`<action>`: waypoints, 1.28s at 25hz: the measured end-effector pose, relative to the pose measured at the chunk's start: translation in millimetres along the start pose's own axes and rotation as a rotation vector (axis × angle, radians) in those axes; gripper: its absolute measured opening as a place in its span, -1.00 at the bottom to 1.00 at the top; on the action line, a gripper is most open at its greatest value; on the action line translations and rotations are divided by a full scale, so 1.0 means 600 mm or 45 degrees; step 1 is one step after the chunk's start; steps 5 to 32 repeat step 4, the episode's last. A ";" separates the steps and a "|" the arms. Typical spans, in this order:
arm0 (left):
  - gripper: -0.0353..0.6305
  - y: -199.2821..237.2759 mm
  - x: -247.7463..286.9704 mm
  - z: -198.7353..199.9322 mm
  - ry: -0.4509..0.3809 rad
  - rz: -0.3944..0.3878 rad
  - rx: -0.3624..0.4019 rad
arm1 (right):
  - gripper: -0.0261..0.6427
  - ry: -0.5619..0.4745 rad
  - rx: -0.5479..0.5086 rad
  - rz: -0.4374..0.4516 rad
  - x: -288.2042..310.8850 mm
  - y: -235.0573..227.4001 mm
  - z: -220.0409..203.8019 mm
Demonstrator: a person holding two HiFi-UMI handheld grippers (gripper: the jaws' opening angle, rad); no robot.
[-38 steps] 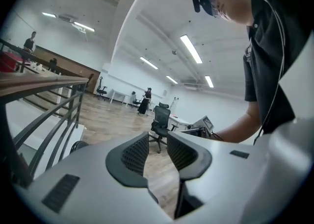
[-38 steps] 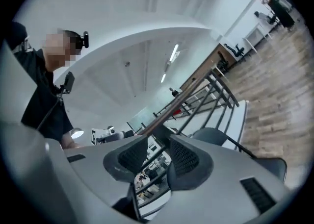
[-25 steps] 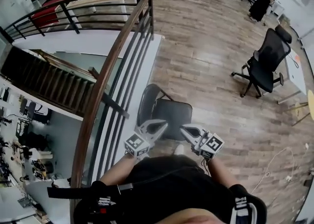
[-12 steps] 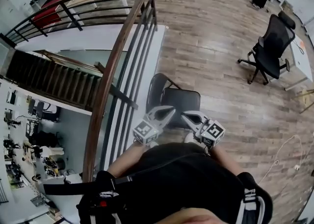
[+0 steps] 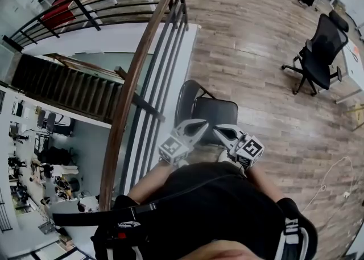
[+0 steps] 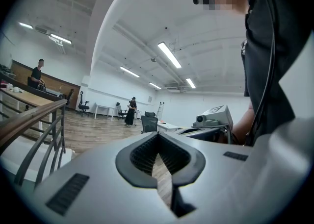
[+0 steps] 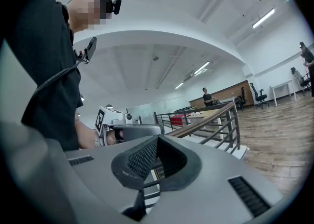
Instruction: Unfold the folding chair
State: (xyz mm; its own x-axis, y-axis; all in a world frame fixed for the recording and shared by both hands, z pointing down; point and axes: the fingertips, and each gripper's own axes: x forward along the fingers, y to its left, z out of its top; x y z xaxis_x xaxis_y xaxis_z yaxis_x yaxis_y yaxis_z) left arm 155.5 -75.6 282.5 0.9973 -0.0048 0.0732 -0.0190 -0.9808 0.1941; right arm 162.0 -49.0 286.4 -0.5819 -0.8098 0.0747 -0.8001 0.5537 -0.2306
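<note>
Head view, looking steeply down. We see the black folding chair (image 5: 215, 118) standing on the pale wood-plank floor (image 5: 256, 31), just beside the railing with its brown wooden handrail (image 5: 132, 85) and dark metal bars. The chair's padded seat faces up towards us as a dark rounded square. Its curved tubular back frame lies at the seat's upper left, on the railing side.

We hold the left gripper (image 5: 200, 125) and the right gripper (image 5: 220, 132) in front of the torso. Their tips lie near each other over the seat's near edge, and each bears its marker cube towards the body.

In the left gripper view, the left gripper (image 6: 157, 155) has its jaws together with nothing between them. The right gripper appears beyond, against the open room. In the right gripper view, the right gripper (image 7: 148, 161) likewise has its jaws pressed together and empty, with the railing behind them. The chair appears in neither gripper view.

A black office chair on castors (image 5: 319, 54) stands well apart, at the upper right of the floor.
</note>
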 end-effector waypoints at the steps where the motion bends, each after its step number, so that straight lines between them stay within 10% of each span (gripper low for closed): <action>1: -0.88 -0.003 0.000 -0.003 0.003 0.000 -0.004 | -0.90 0.000 0.002 -0.001 -0.002 0.001 -0.001; 32: -0.88 -0.012 -0.001 -0.015 0.014 0.003 -0.010 | -0.90 0.010 0.027 -0.015 -0.010 0.006 -0.006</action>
